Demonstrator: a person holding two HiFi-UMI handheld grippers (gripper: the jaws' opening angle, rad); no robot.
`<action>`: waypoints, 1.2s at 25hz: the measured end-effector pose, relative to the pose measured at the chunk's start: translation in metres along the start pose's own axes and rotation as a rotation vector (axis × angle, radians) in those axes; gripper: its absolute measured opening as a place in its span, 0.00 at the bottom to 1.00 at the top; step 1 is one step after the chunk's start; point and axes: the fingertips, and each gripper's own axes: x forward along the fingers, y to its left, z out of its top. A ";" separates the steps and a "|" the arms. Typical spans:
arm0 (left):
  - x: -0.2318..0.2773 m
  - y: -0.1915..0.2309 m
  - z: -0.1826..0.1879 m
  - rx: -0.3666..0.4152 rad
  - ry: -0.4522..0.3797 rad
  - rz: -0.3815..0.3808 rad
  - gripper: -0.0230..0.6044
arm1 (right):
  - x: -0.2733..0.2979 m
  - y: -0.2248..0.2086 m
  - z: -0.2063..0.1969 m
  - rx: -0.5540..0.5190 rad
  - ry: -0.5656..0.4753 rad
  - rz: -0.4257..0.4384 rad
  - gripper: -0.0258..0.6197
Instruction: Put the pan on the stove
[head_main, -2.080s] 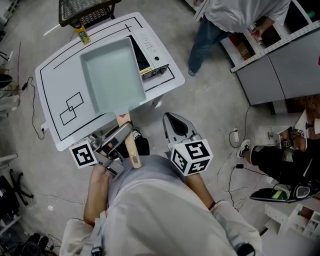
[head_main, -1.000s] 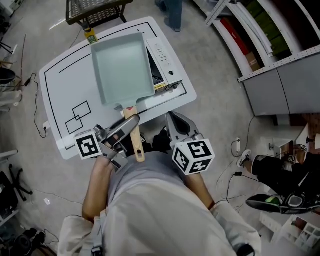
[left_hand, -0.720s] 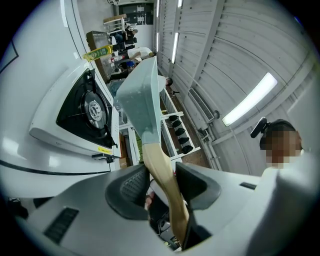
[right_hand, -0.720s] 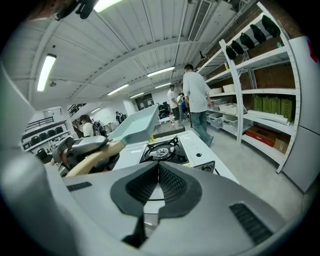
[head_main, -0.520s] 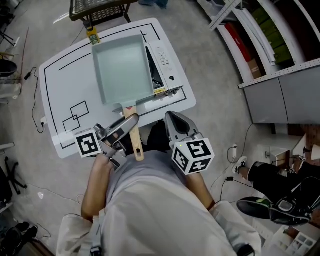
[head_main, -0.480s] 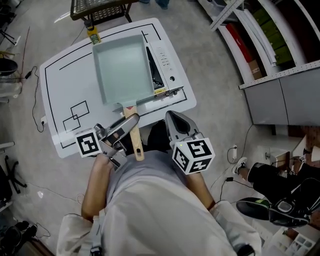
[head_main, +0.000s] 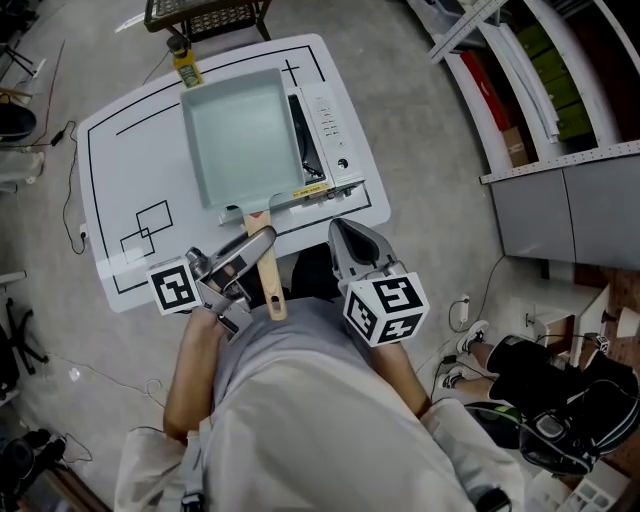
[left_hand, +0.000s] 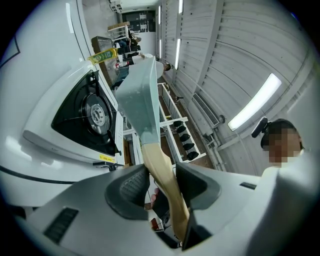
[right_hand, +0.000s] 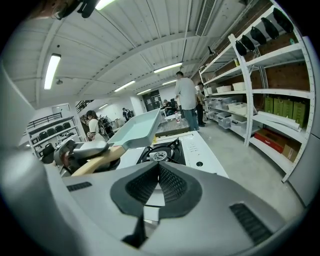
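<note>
While the white table (head_main: 130, 170) with its black outlines fills the upper left of the head view, the gas stove (head_main: 328, 130) sits along the table's 3 o'clock side, its control strip facing right. The pan (head_main: 240, 135), a pale rectangular one, shows over the table's middle with its right wall overlapping the stove's left edge, so only a dark strip of the burner area peeks out at the pan's 3 o'clock. From the left gripper view the pan is up in the air, tilted, with the round burner (left_hand: 95, 114) uncovered below it at about 9 o'clock.

The left gripper (head_main: 252, 248) is at 6 o'clock of the pan and clamps the wooden handle (head_main: 268, 280), both pads pressed to its sides; the handle's free end runs on past the jaws toward the person. The pan thus stretches away from this gripper toward 12 o'clock.

The right gripper (head_main: 342, 232) hangs at 3 o'clock of the left one, just off the table's near edge, jaws together with nothing between them.

A small yellow bottle (head_main: 185, 65) stands at the table's 12 o'clock edge.
</note>
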 end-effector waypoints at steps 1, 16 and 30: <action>0.002 0.000 0.000 0.000 -0.002 0.001 0.30 | 0.000 -0.002 0.001 -0.001 0.003 0.001 0.05; 0.020 0.017 -0.002 -0.028 -0.018 0.021 0.30 | 0.013 -0.017 0.001 -0.018 0.050 0.028 0.05; 0.029 0.035 -0.004 -0.049 -0.013 0.052 0.31 | 0.019 -0.028 -0.003 -0.016 0.083 0.023 0.05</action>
